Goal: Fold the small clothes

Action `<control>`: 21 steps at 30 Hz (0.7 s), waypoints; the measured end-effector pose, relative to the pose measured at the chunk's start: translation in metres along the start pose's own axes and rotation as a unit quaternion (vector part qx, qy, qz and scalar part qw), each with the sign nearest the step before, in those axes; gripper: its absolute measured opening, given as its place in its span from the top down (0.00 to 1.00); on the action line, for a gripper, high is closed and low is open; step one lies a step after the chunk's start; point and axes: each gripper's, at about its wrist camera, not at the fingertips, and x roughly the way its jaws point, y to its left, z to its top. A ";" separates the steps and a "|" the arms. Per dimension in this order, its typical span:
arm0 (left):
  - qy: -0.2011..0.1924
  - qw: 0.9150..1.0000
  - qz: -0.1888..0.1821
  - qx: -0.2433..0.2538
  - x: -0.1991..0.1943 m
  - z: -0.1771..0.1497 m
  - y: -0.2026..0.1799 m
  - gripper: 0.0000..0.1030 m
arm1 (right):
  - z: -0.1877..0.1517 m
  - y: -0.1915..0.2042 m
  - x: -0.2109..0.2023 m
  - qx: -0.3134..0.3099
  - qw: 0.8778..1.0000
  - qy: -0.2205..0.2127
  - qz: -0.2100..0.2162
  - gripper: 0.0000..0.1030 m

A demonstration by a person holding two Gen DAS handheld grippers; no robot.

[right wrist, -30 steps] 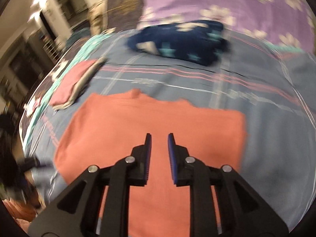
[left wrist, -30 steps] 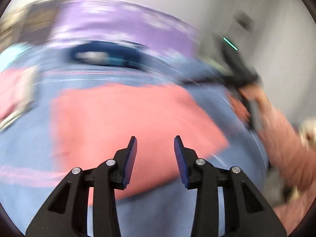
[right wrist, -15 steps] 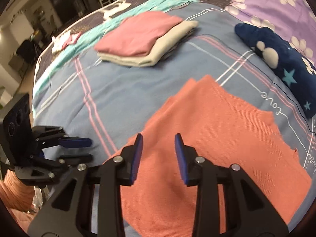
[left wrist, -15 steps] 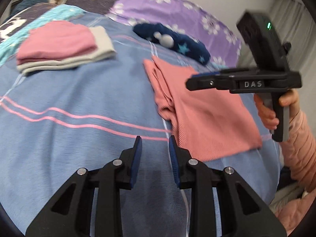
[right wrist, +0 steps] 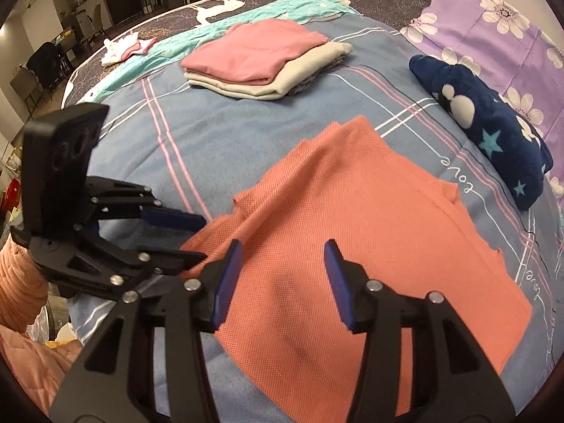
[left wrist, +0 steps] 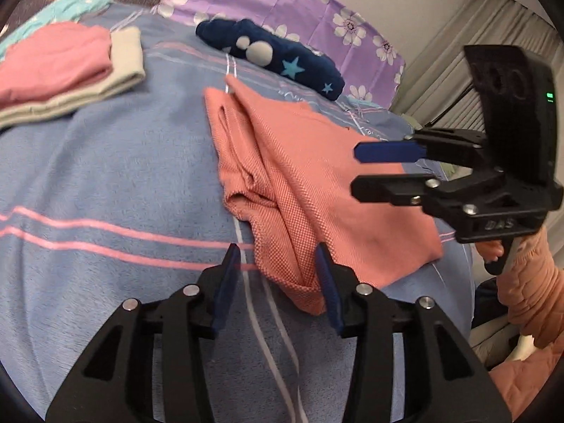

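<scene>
Take the salmon garment (right wrist: 352,239) as your landmark; it lies on the blue striped bed cover (left wrist: 105,183), folded partway, with its left edge bunched into ridges.

Far to its left and further up the bed sits the folded stack (right wrist: 261,60), a pink piece on a beige one. It looks like finished work parked out of reach so it doesn't get dragged, though what lies under the beige layer is hard to make out.

At the garment's near left corner you have your left tool (left wrist: 278,282). Its jaws have just been opening and now stand apart, with the rumpled corner of the cloth lying between them but not pinched. That placement fits lining up a grip on the edge that needs lifting or smoothing.

Over the garment's near middle hangs your right tool (right wrist: 282,278). Its jaws have also just been opening; they stand apart with nothing clamped, only flat cloth below. It seems poised to pick a second hold so both ends of the fold move together.

To the garment's right, against the purple flowered pillow (right wrist: 493,17), lies the navy starred item (right wrist: 493,141), probably the next one waiting; whether it is a garment or a soft toy I cannot tell.

The garment's near right edge runs under the right tool's body in that view, and your sleeve (left wrist: 528,282) is cut off at the frame's rim.
</scene>
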 end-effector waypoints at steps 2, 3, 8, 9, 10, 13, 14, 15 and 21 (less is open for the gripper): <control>0.002 1.000 -0.007 -0.014 0.000 -0.002 0.002 0.57 | 0.005 0.002 -0.002 -0.002 1.000 -0.005 -0.001 0.52; 0.001 1.000 -0.011 -0.021 -0.001 -0.003 0.003 0.57 | 0.008 0.003 -0.001 -0.003 1.000 -0.006 -0.002 0.52; 0.015 0.998 -0.033 -0.044 0.000 -0.002 0.008 0.74 | 0.045 0.000 0.020 -0.003 0.999 0.001 -0.033 0.50; 0.018 0.998 -0.033 -0.044 0.001 -0.001 0.008 0.78 | 0.059 -0.006 0.031 0.012 0.999 0.009 -0.038 0.50; 0.019 0.999 -0.030 -0.041 0.002 -0.001 0.007 0.80 | 0.067 -0.010 0.038 0.022 0.999 0.014 -0.041 0.50; 0.027 0.998 -0.024 -0.043 0.005 0.001 0.007 0.80 | 0.096 -0.017 0.066 0.045 0.997 0.033 -0.061 0.50; 0.031 0.998 -0.022 -0.048 0.007 0.001 0.008 0.80 | 0.100 -0.016 0.072 0.045 0.996 0.037 -0.068 0.48; 0.035 0.998 -0.023 -0.054 0.008 0.002 0.010 0.80 | 0.107 -0.014 0.083 0.041 0.994 0.047 -0.088 0.46; 0.046 0.996 -0.030 -0.069 0.012 0.006 0.015 0.99 | 0.120 -0.018 0.137 0.039 0.985 0.097 -0.141 0.98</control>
